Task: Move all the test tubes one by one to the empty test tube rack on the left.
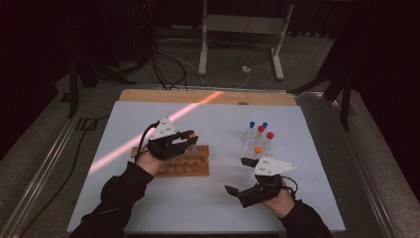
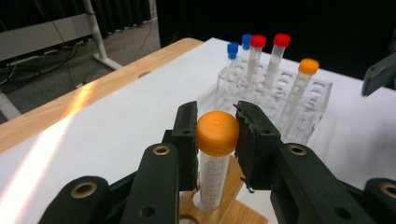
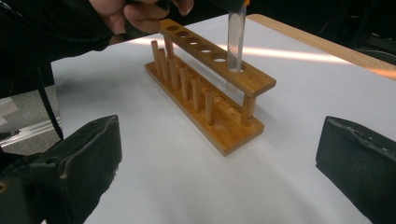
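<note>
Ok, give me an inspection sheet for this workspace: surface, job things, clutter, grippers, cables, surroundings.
Surface: white table top, wooden strip along the far edge, a streak of light across it.
Job's things: orange-capped tube lowered into the end hole of the wooden rack; clear rack holds blue-, red- and orange-capped tubes.
Clutter: nothing seen.
Grippers: left gripper shut on the tube's cap; right gripper open, holding nothing, low over the table.
Cables: black cable trails from the left gripper; more cables on the floor.
Surroundings: dark room, grey metal stand behind the table.
</note>
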Demonstrator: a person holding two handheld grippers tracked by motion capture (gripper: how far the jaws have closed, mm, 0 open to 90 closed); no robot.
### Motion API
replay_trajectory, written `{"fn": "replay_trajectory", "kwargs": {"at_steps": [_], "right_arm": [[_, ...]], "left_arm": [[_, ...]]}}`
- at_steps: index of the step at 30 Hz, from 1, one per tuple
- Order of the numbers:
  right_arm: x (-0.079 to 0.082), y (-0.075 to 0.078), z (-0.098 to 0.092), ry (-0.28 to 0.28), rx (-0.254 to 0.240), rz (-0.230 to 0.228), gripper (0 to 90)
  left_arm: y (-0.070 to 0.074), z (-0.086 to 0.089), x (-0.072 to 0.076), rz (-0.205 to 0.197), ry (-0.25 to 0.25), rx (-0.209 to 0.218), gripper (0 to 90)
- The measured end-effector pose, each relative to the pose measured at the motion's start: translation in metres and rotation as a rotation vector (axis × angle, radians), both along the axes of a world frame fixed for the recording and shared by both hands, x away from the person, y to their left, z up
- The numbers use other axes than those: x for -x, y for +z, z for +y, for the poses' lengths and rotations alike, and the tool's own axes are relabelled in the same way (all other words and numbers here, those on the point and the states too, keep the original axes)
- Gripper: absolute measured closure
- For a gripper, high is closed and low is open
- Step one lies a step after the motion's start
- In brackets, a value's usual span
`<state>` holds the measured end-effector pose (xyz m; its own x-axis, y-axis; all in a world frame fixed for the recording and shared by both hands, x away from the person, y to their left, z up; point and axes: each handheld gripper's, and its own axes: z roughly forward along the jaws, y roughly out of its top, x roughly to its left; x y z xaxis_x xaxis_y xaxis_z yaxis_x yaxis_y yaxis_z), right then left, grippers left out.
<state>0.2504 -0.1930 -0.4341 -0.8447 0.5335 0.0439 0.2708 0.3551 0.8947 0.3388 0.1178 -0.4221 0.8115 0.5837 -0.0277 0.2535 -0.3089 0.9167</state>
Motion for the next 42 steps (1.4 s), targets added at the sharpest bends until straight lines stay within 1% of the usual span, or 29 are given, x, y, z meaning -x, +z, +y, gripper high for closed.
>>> {"fn": "replay_trajectory", "kwargs": {"at_steps": [2, 4, 6, 7, 8, 11, 12, 13, 14, 19, 22, 31, 32, 35, 36, 37, 40, 42], "right_arm": [[0.000, -0.001, 0.001, 0.002, 0.005, -0.005, 0.2], [0.000, -0.001, 0.001, 0.005, 0.006, -0.002, 0.2], [0.000, -0.001, 0.001, 0.008, 0.004, -0.001, 0.2], [0.000, -0.001, 0.001, 0.009, 0.005, 0.000, 0.2], [0.000, -0.001, 0.000, 0.008, 0.003, 0.001, 0.2], [0.000, -0.001, 0.000, 0.008, 0.003, 0.001, 0.2], [0.000, -0.001, 0.000, 0.009, 0.004, 0.002, 0.2], [0.000, -0.001, -0.001, 0.010, 0.003, 0.004, 0.2], [0.000, -0.001, -0.001, 0.009, 0.004, 0.004, 0.2], [0.001, -0.001, -0.001, 0.013, 0.008, 0.002, 0.2], [0.000, -0.001, -0.002, 0.014, 0.011, 0.001, 0.3], [-0.001, 0.001, -0.005, 0.014, -0.004, 0.008, 0.3], [-0.001, 0.001, -0.005, 0.014, -0.004, 0.008, 0.3], [-0.002, 0.002, -0.007, 0.014, -0.007, 0.004, 0.2], [-0.002, 0.003, -0.008, 0.011, -0.002, -0.003, 0.2], [-0.003, 0.005, -0.009, 0.009, -0.001, -0.010, 0.2], [-0.005, 0.009, -0.015, -0.013, -0.001, -0.030, 0.3], [-0.006, 0.012, -0.020, -0.032, -0.011, -0.038, 0.2]], "left_arm": [[-0.005, 0.000, 0.000, 0.002, 0.001, -0.015, 71.8], [-0.009, 0.000, -0.001, 0.013, 0.000, -0.015, 71.8], [-0.012, 0.000, -0.001, 0.016, 0.002, -0.028, 71.8], [-0.014, 0.001, -0.002, 0.025, 0.001, -0.027, 71.7], [-0.016, 0.001, -0.002, 0.025, 0.004, -0.029, 71.8], [-0.019, 0.000, -0.001, 0.024, 0.003, -0.034, 71.8], [-0.020, 0.000, -0.001, 0.030, 0.001, -0.034, 71.7], [-0.021, -0.001, -0.001, 0.027, 0.003, -0.044, 71.7], [-0.022, -0.001, -0.001, 0.025, 0.004, -0.043, 71.7], [-0.026, -0.002, -0.001, 0.037, 0.004, -0.059, 71.7], [-0.026, -0.002, -0.001, 0.036, 0.002, -0.064, 71.7], [-0.026, -0.001, -0.001, 0.042, -0.003, -0.064, 70.1], [-0.025, -0.001, -0.001, 0.042, -0.010, -0.072, 70.1], [-0.022, 0.000, 0.002, 0.046, -0.020, -0.063, 61.7], [-0.019, 0.001, 0.003, 0.041, -0.021, -0.053, 59.0], [-0.017, 0.003, 0.004, 0.041, -0.020, -0.037, 53.6], [-0.011, 0.007, 0.009, 0.035, -0.019, -0.006, 41.8], [-0.006, 0.010, 0.013, 0.030, -0.027, 0.014, 38.4]]}}
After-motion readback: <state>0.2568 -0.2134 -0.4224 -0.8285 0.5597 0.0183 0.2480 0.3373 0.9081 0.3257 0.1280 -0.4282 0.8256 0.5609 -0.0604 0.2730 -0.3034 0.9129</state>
